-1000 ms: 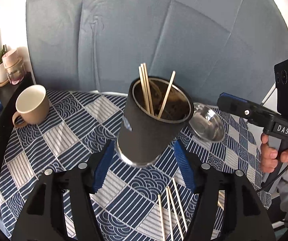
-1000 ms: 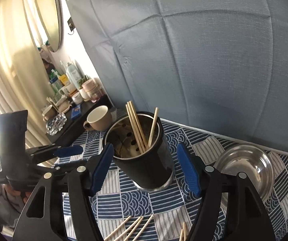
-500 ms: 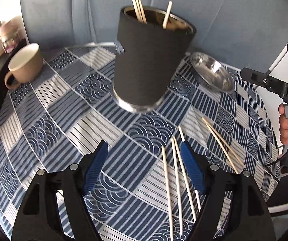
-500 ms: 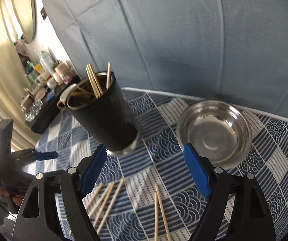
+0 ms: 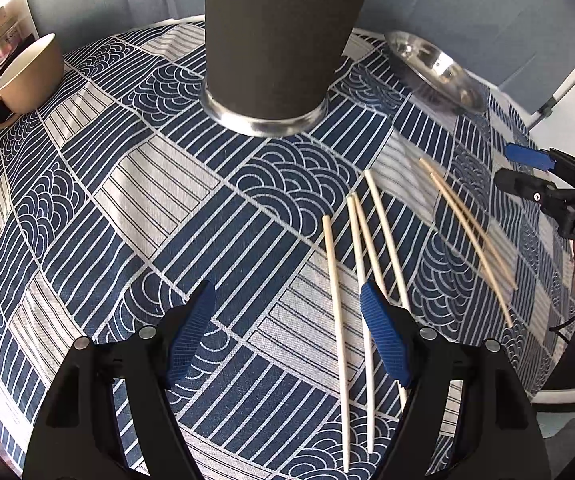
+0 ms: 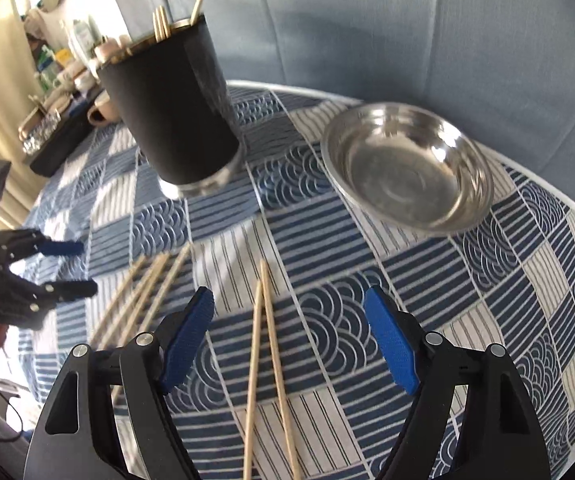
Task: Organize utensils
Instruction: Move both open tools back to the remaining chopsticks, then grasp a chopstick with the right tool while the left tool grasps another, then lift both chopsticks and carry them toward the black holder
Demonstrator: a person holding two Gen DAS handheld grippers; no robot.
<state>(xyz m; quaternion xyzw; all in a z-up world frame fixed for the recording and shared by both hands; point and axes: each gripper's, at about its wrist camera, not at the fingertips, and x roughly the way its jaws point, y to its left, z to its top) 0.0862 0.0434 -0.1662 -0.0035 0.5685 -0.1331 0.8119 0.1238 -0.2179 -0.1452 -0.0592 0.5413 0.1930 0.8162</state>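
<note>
Your table carries a tablecloth of navy and white squares, some striped, some filled with wave arcs, and a grey-blue upholstered backrest rises along its far edge. Past the left edge, a dark side shelf holds bottles, jars and a glass dish in front of a pale curtain.

The black utensil holder stands toward the far edge with three chopsticks poking out of it. Your left camera cuts off its top, showing only the dark wall and steel base. A beige mug sits near the far left edge, half hidden behind the holder in your right view. The steel bowl sits toward the far right edge.

Loose chopsticks lie near the front edge: a group of four just beside your left gripper, and a pair lying between the tips of your right gripper. Both grippers' jaws stand wide apart and grip nothing; the left's have just been opening.

Your right view is blurred on its left side, so the shelf labels cannot be read. The right gripper's body reads "DAS" in your left view.
</note>
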